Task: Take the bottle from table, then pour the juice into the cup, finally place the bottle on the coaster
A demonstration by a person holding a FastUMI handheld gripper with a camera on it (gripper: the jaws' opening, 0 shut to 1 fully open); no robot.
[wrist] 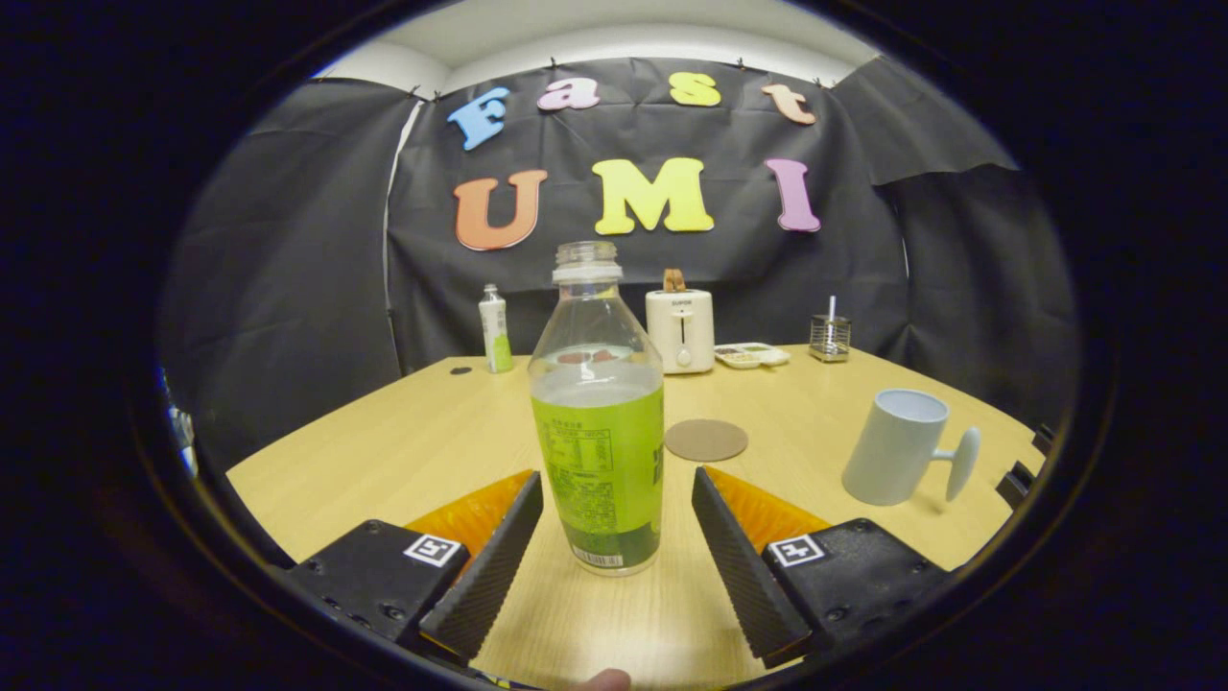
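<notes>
Gripper view: the gripper (614, 537) sits low over the table (403, 451), fingers spread wide, one on either side of the bottle (597, 422). Left finger looks just beside or grazing the bottle's lower wall; cannot tell which. Right finger stands clear of it with a visible gap. Nothing pinched.

Bottle upright on the table between the fingers, cap off, clear neck, green label around the lower body, pale liquid up to about the top of the label.

Just beyond the right finger, a round brown coaster (706, 440) lies flat on the table, bare, near the bottle but apart from it.

Further right, a white cup (897, 446) stands mouth up, tilted-looking in the fisheye, with a flat paddle-like handle sticking out on its right side. Well apart from the bottle and the coaster.

Along the far edge of the table: a small white and green bottle (495, 329) to the left, a white toaster (679, 329) with something brown in its slot behind the main bottle, a shallow tray (751, 355) just beside the toaster, then a wire holder (830, 337) with a white stick in it.
</notes>
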